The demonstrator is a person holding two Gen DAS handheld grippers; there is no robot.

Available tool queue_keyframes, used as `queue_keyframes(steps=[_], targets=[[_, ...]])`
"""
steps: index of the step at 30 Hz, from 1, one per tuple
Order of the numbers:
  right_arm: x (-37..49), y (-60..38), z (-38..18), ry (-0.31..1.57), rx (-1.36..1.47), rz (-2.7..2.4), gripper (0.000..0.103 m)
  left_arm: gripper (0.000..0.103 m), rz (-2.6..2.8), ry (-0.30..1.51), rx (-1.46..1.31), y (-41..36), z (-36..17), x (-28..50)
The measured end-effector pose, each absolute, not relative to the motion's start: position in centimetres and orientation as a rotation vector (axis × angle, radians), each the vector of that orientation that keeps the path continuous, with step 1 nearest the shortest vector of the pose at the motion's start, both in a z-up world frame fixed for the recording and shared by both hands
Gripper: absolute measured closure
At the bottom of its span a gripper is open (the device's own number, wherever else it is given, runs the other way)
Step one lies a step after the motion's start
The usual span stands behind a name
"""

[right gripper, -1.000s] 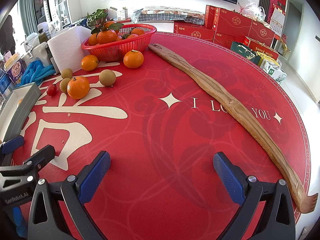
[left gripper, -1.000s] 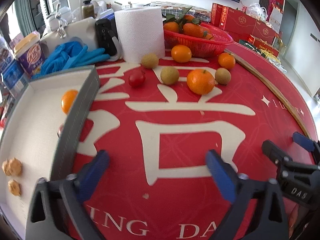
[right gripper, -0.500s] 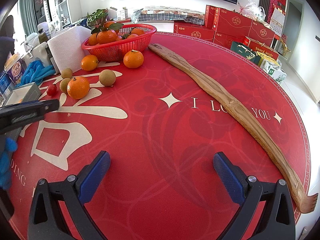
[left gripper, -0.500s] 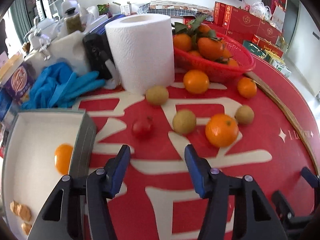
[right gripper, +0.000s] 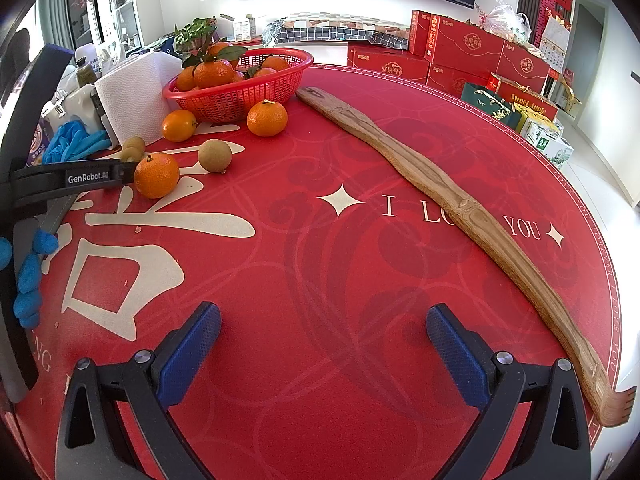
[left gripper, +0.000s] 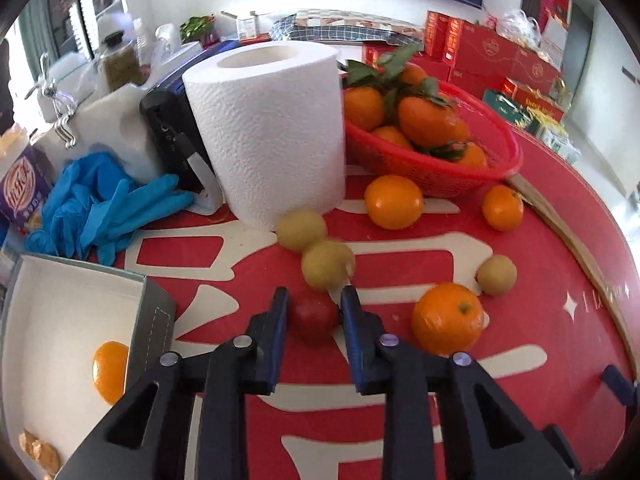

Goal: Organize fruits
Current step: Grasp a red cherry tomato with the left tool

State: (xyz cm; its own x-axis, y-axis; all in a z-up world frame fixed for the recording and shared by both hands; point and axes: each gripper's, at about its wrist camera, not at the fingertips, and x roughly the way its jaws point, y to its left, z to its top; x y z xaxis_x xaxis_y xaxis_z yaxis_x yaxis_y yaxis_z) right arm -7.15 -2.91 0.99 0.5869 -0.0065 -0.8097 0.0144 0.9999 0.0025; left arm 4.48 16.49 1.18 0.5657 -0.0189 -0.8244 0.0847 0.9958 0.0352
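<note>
My left gripper (left gripper: 313, 307) is shut on a small red fruit (left gripper: 313, 314) that rests on the red table mat. Two yellow-green round fruits (left gripper: 327, 264) lie just beyond it, a third (left gripper: 497, 274) to the right. Loose oranges (left gripper: 447, 318) lie around, and a red basket (left gripper: 496, 164) holds more. A white box (left gripper: 60, 320) at the left holds one orange (left gripper: 109, 371) and some nuts. My right gripper (right gripper: 323, 354) is open and empty over bare mat; the left gripper body (right gripper: 72, 179) shows at its left.
A paper towel roll (left gripper: 272, 132), blue gloves (left gripper: 104, 204) and a black device (left gripper: 168, 136) stand behind the fruit. A long wooden back scratcher (right gripper: 452, 208) lies across the right side of the mat. Red gift boxes (right gripper: 472, 52) stand beyond the table.
My left gripper moved forward to the fruit group and closed from wide open onto the red fruit. The right gripper has stayed still and open.
</note>
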Motion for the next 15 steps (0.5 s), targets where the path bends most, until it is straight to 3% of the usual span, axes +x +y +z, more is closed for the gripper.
queue_keyframes(steps=[15], targets=[[-5.4, -1.8, 1.1, 0.978, -0.022, 0.053, 0.000, 0.075, -0.155, 0.954, -0.129, 19.5, 1.5, -5.3]])
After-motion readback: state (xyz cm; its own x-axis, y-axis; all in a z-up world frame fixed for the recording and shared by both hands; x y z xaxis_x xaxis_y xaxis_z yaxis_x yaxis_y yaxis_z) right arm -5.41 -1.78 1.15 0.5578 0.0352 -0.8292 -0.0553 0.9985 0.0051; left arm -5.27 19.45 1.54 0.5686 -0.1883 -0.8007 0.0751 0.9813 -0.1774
